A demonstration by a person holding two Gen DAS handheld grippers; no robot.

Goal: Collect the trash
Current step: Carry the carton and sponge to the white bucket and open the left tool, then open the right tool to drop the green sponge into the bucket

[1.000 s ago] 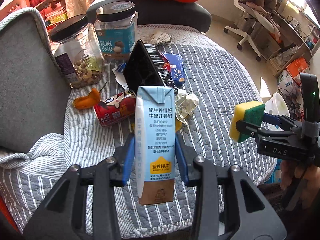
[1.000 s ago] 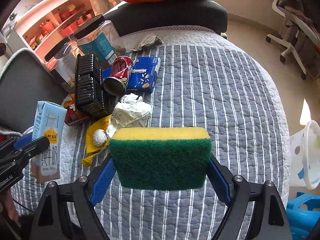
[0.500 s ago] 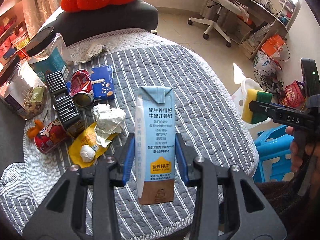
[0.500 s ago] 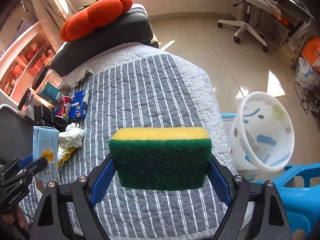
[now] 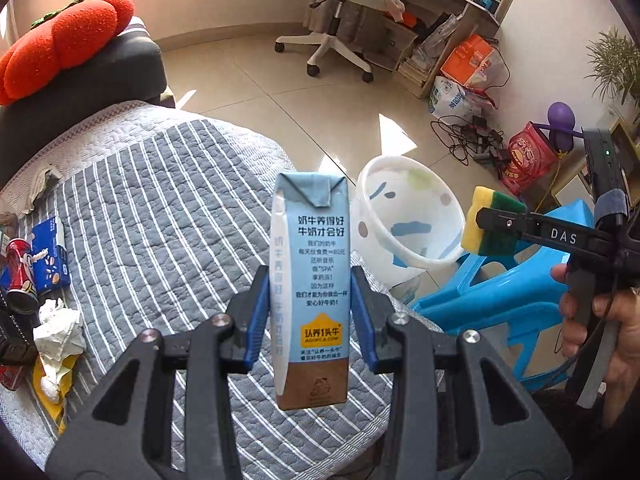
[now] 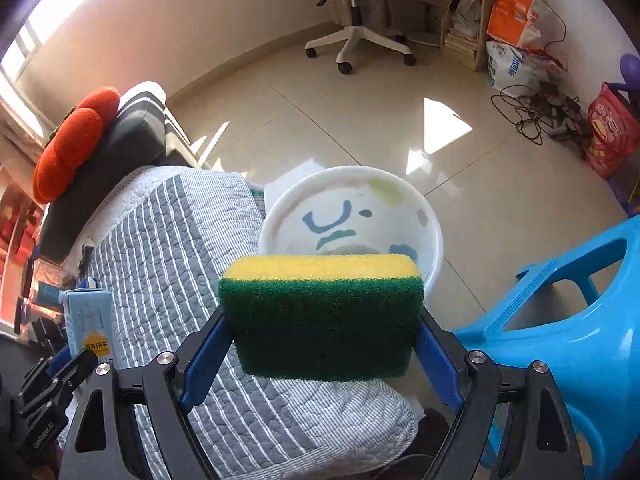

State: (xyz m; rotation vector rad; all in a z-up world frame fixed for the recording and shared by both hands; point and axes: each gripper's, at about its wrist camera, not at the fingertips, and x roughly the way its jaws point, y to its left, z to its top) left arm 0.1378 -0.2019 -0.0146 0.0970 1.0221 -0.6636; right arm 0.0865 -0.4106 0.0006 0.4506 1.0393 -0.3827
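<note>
My left gripper (image 5: 310,292) is shut on an upright light-blue milk carton (image 5: 310,264), held above the striped grey quilt (image 5: 168,216) near its right edge. My right gripper (image 6: 322,344) is shut on a yellow-and-green sponge (image 6: 322,320), held just in front of and above a white plastic bin (image 6: 400,200) on the floor. In the left wrist view the bin (image 5: 404,216) is behind the carton, and the right gripper (image 5: 500,224) with the sponge (image 5: 486,226) is over its right rim. The carton (image 6: 88,320) shows at lower left in the right wrist view.
A red can (image 5: 18,272), a blue packet (image 5: 50,258), crumpled tissue (image 5: 60,330) and a yellow wrapper (image 5: 48,396) lie at the quilt's left. A blue plastic stool (image 6: 568,320) stands right of the bin. An office chair (image 5: 336,20), cables and bags are on the floor beyond.
Both grippers have swung right, away from the litter on the quilt, toward the white bin. The carton and the sponge stayed gripped. The bin is now close ahead.
</note>
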